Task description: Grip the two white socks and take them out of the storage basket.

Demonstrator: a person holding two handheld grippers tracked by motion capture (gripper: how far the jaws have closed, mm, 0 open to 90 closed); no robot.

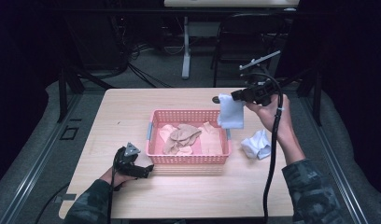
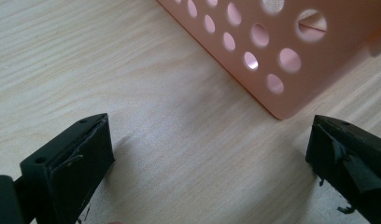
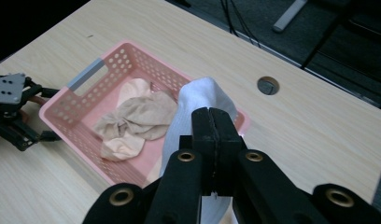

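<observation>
White soft sock, hanging limp, creased

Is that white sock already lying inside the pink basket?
No, the white sock hangs from the right claw above the pink basket's right end.

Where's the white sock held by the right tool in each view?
High view: white sock hangs from the right tool, over the pink basket's right end.
Left gripper view: not in it; basket corner at top right.
Right gripper view: centre, pinched. Shared landmark: the basket.
</observation>
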